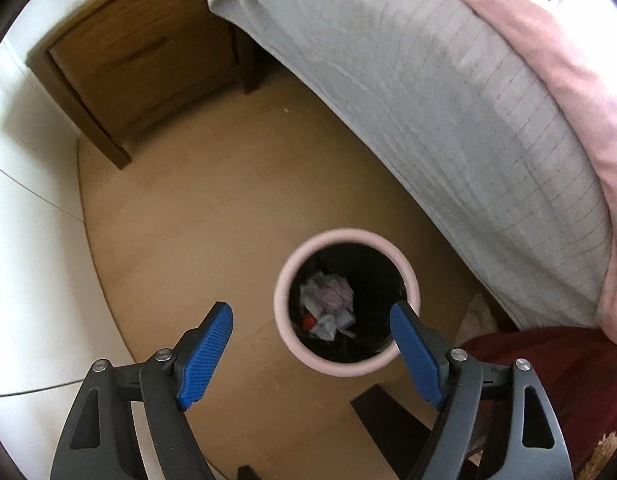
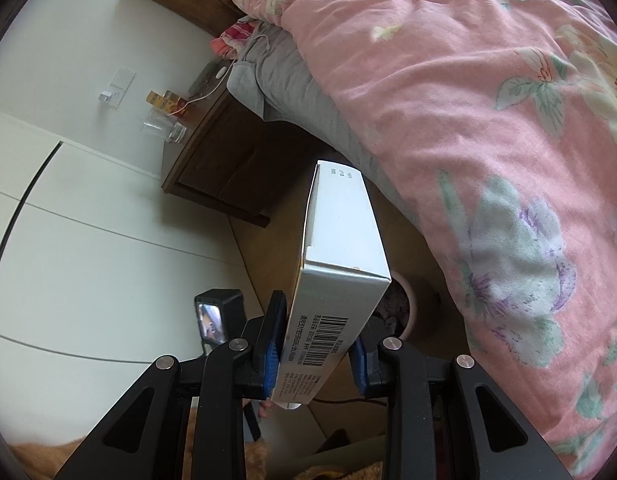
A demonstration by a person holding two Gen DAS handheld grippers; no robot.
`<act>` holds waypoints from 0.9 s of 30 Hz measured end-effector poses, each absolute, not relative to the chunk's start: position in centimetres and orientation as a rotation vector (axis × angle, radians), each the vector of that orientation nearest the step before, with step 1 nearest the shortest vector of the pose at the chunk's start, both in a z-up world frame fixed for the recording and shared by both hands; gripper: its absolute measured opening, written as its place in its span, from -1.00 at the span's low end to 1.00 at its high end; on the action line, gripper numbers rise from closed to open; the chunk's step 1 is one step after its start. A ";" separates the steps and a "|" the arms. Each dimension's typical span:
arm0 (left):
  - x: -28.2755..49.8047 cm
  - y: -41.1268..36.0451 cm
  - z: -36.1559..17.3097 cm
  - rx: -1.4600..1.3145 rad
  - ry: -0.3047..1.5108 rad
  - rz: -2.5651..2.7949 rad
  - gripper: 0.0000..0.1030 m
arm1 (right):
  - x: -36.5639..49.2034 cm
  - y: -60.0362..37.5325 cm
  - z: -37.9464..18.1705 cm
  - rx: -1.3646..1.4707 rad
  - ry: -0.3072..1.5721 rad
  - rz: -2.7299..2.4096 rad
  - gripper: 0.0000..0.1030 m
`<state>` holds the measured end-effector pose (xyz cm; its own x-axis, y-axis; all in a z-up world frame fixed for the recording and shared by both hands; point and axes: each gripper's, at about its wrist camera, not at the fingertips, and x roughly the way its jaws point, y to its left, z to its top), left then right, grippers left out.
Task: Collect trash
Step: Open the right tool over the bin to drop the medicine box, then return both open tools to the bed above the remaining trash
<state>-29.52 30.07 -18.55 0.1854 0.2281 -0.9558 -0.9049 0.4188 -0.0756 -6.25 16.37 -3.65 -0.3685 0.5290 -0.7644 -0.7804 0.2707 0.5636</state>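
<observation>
**White carton clamped in the right gripper, bedside in view**

At lower centre of the frame the right gripper (image 2: 316, 354) pinches a white box (image 2: 340, 264) with a barcode on its near face, blue pads pressed to both sides. Behind the box's lower right edge peeks the pink rim of a bin (image 2: 410, 300). A pink floral quilt (image 2: 468, 120) fills the right side. At upper left, a wooden nightstand (image 2: 228, 168) carries a clear glass (image 2: 162, 128).

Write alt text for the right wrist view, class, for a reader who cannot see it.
The right tool grips a white carton with a barcode, held out over a wooden floor. A bed with a pink floral quilt fills the right side; a wooden nightstand stands against the white wall behind.
</observation>
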 end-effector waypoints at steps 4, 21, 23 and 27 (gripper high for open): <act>-30.1 29.9 -16.9 -0.706 1.064 0.982 0.58 | -6.7 17.4 -4.0 -0.289 1.365 1.421 -0.45; -34.3 30.9 -14.8 -0.734 0.964 1.145 0.59 | -16.2 28.1 -17.4 -0.847 1.433 1.375 -0.37; -34.3 30.7 -14.7 -0.739 0.961 1.146 0.59 | -16.6 28.3 -17.9 -0.888 1.440 1.362 0.07; -34.1 30.7 -14.7 -0.744 0.962 1.139 0.59 | -16.4 28.0 -17.2 -0.889 1.384 1.342 0.51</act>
